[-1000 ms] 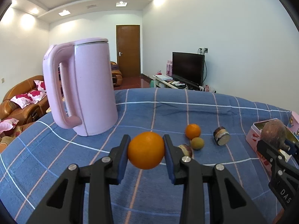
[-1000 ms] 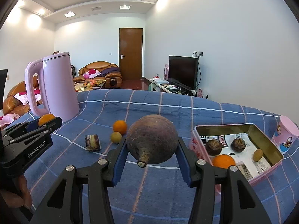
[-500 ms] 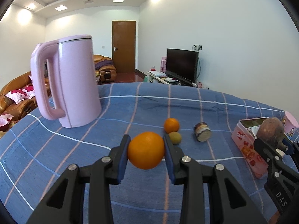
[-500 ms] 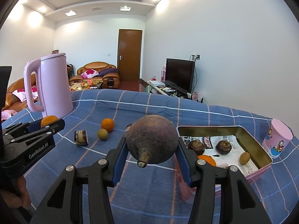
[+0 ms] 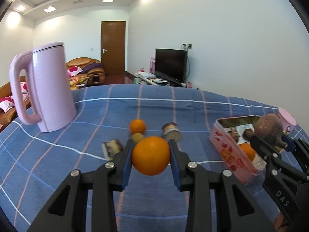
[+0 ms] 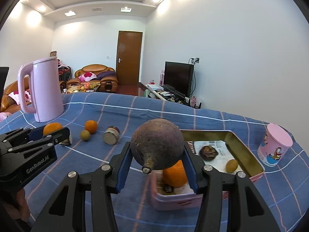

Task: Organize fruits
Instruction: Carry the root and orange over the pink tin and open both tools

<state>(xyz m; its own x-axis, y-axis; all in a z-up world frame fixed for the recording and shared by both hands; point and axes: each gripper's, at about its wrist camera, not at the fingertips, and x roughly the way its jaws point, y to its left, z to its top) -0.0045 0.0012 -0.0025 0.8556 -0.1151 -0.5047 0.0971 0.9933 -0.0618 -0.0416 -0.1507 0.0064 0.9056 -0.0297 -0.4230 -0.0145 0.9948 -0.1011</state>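
My left gripper (image 5: pixel 151 155) is shut on a large orange (image 5: pixel 151 155), held above the blue checked cloth. My right gripper (image 6: pixel 156 148) is shut on a big brown round fruit (image 6: pixel 156 147) and holds it over the near end of the pink tin box (image 6: pixel 245 154). The box holds an orange (image 6: pixel 174 173), a dark brown fruit (image 6: pixel 209 152) and a small yellow-green fruit (image 6: pixel 231 165). The box (image 5: pixel 229 148) and the right gripper (image 5: pixel 270 135) show at the right of the left wrist view. A small orange (image 5: pixel 137 126) and a small green fruit (image 5: pixel 137 137) lie on the cloth.
A pink kettle (image 5: pixel 46 94) stands at the back left. A short brown cylinder (image 5: pixel 171 131) and a cut dark piece (image 5: pixel 112 147) lie on the cloth. A pink cartoon cup (image 6: pixel 275 145) stands right of the box. The table edge falls off beyond.
Both grippers have moved right with their fruit. The brown fruit has gone from left of the tin box to over its near end. The kettle has slid left in both views.
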